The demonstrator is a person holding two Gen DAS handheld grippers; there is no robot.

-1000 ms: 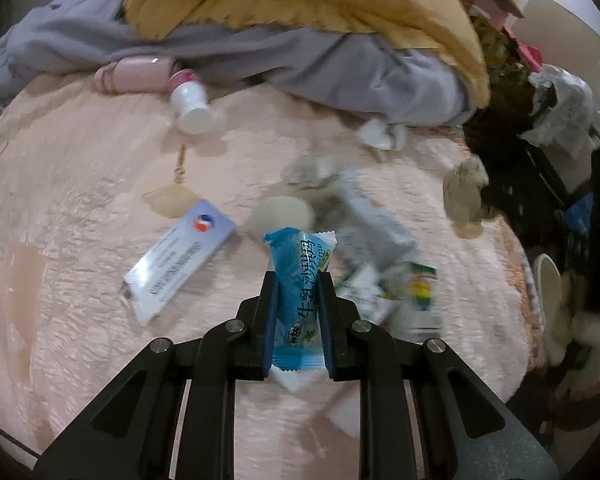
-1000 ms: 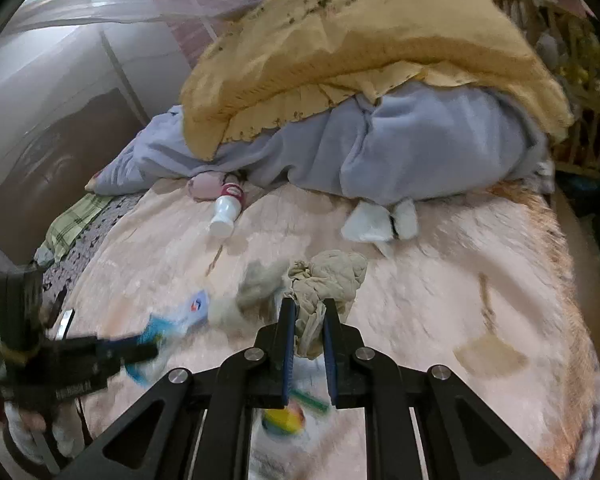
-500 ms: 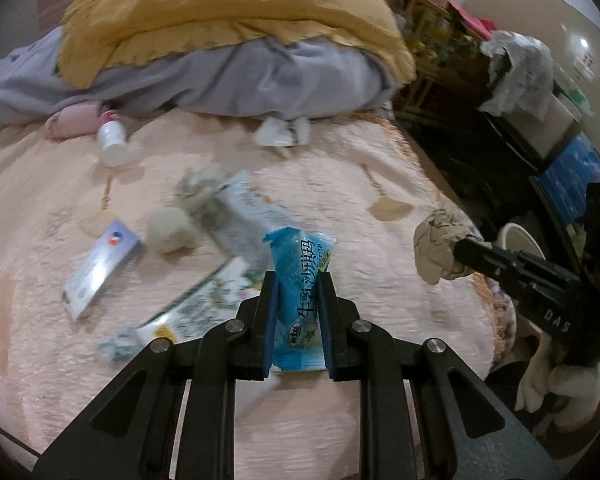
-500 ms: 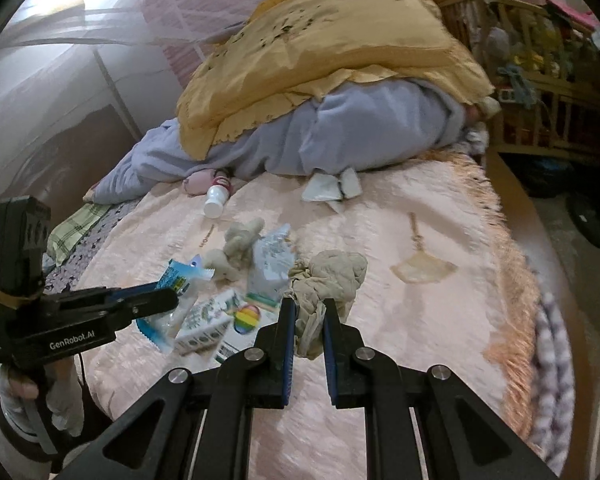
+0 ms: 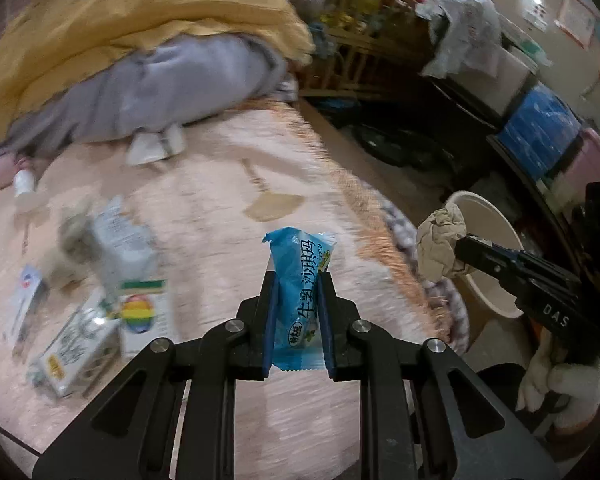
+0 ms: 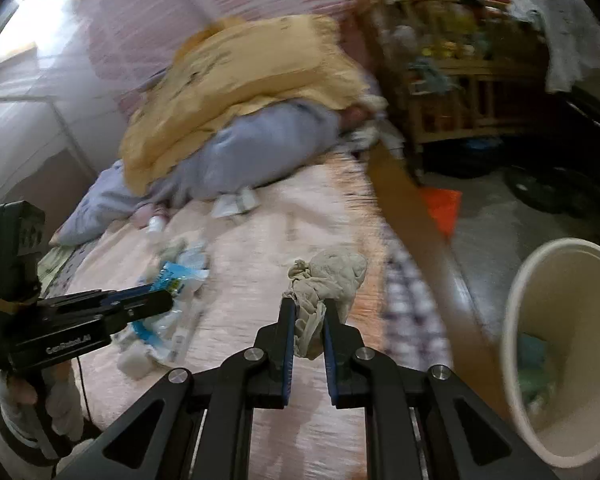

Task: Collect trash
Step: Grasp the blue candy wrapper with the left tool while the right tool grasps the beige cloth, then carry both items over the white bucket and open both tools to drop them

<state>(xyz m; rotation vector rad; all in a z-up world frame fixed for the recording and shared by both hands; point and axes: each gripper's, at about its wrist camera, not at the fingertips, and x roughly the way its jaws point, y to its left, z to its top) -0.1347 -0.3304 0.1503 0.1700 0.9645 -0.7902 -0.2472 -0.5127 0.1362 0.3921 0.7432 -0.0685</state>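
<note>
Left wrist view: the left gripper is clamped on a blue snack wrapper, held upright above the pink bedspread. Cartons lie scattered on the bedspread at left. The right gripper appears at right, holding a crumpled paper wad in front of the cream bin; the bin's interior is not visible here.

Right wrist view: the right gripper's fingers are closed on the wad. The bin stands on the floor beside the bed, with greenish-blue trash inside.
</note>
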